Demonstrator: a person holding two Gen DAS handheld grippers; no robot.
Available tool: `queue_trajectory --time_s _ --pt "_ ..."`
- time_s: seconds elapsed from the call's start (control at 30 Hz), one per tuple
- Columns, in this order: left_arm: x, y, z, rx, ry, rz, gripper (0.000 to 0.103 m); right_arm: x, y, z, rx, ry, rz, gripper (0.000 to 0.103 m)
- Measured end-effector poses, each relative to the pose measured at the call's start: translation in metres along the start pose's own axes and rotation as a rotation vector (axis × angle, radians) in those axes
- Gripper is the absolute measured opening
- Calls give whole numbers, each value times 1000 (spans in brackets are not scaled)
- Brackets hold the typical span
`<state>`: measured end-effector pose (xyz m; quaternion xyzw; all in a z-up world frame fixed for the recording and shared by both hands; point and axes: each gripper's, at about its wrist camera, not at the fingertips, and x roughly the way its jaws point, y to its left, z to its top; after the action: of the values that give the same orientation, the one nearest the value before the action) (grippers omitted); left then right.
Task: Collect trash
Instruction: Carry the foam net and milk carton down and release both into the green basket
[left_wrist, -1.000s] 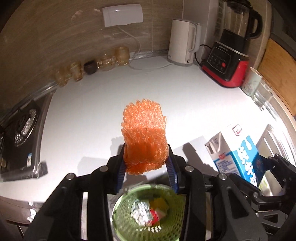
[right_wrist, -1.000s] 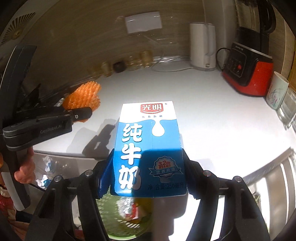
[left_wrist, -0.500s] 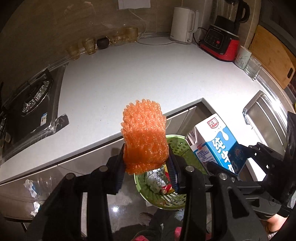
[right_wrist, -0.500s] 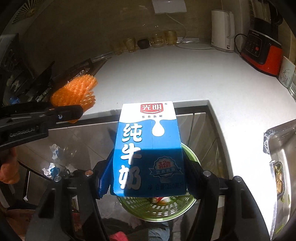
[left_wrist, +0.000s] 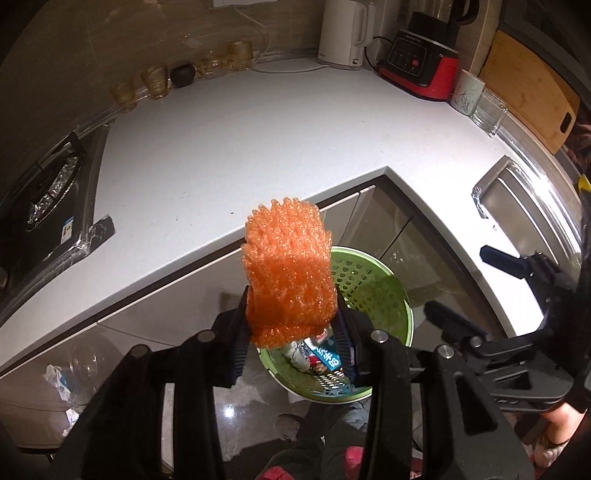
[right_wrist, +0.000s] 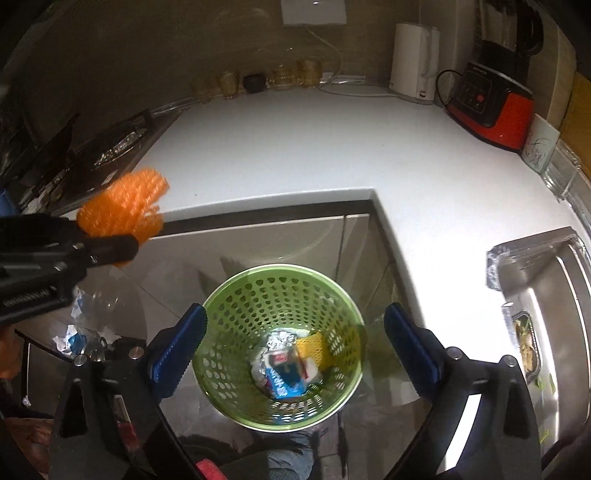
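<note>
Right claw (right_wrist: 293, 347) is opening, jaws spreading wide with nothing between them, hanging over the green basket (right_wrist: 236, 295) on the floor. The milk carton (right_wrist: 288, 376) is lying inside on crumpled foil. Left claw (left_wrist: 291, 332) is gripping the orange foam net (left_wrist: 288, 273), a soft, springy mesh sleeve, at the basket's near rim. Likely next: centring it over the basket, then releasing. White counter (left_wrist: 240, 147) is looking clear.

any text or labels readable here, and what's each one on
None reads cleanly.
milk carton in the green basket: red logo and white characters, too blurred.
left gripper, side lettering in the right wrist view: upside down, unreadable.
blender panel: brand line too small.
stove sticker: too small.
</note>
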<state>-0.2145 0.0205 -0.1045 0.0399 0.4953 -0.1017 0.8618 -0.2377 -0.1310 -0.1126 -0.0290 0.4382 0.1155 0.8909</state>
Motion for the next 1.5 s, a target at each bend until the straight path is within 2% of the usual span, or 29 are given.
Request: queue_trajectory --time_s 0.23,0.37,0.47,0.6,0.7,0.83,0.93,1.17,1.33,1.5 --pt "54 -32 -3 49 98 -67 45 -43 -44 9 40 -58 -67 100" --pt "93 -49 -9 58 184 -99 68 -48 -65 11 60 -59 -66 100" --pt "120 -58 -15 49 245 -119 77 -43 -75 12 62 -43 -61 100" --pt "149 -67 -21 29 322 -115 78 -32 -83 13 60 -17 -49 100" --pt "153 -72 -20 21 327 -103 78 -27 -88 14 58 -6 -43 100" --pt "135 -75 -11 18 272 -78 79 -27 -91 21 59 -18 -32 100" --pt "109 -67 3 12 194 -47 84 -31 -92 27 57 -41 -28 100" --pt "25 -48 27 5 -7 4 95 -47 -85 39 82 -103 -52 100" --pt "-30 -30 34 -5 -107 32 95 -64 -75 40 120 -136 -73 100" --pt "-88 -11 33 -37 -217 45 95 -94 -51 39 104 -198 -86 100"
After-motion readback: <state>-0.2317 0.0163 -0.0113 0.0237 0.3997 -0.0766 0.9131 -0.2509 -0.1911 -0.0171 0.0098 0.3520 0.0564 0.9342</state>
